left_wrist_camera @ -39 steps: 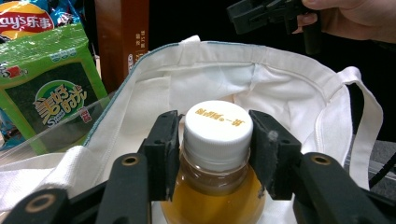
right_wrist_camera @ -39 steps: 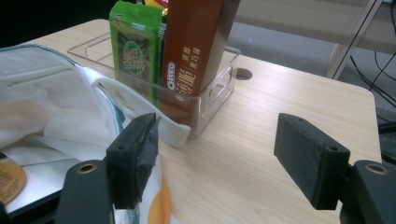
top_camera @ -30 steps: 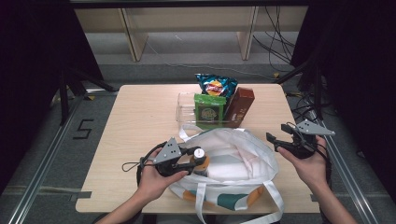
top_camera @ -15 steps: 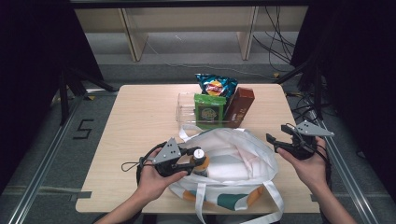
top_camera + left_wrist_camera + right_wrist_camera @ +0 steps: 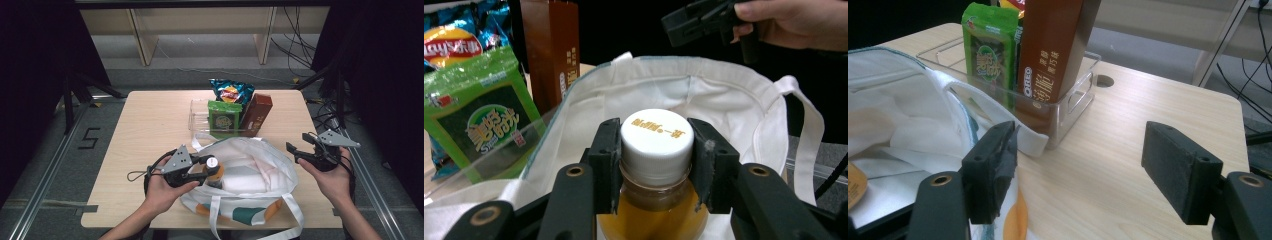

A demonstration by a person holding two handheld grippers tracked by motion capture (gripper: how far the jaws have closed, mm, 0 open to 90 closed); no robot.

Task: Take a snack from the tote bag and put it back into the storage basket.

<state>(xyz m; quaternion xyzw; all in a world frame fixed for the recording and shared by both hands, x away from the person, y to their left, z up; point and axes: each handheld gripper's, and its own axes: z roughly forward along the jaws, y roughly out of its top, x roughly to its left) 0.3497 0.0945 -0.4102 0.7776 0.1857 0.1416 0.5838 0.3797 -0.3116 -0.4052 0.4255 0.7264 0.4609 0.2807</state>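
Two grippers in play. Left gripper (image 5: 209, 171), held in the person's left hand (image 5: 162, 187) at approx 7 o'clock on the table (image 5: 150, 115), has its jaws pinched on the neck of a bottle (image 5: 214, 172) w/ orange liquid, just under the white cap (image 5: 657, 136). Left gripper view: one pad each side of the cap, bottle upright. Bottle sits at the open mouth of a white tote bag (image 5: 250, 175), at the bag's 9 o'clock rim; bag lies at the table's 6 o'clock edge, straps hanging toward the person.

Right gripper (image 5: 295, 150), in the right hand (image 5: 332, 175), is at approx 4 o'clock, just off the bag's right side, apart from it. Jaws spread wide, nothing between them; right gripper view shows bare tabletop in the gap.

At 12 o'clock from the bag: clear plastic bin (image 5: 200, 117) holding a green snack pack (image 5: 223, 117), a brown box (image 5: 256, 112) and a blue chip bag (image 5: 231, 91) behind them, all standing. Bag's far rim touches the bin front.

Vs 1.0 s ago: practically no change. Left gripper same spot, same grip on the bottle; right gripper shifted v. slightly, jaws as wide as before. Bin contents unmoved.
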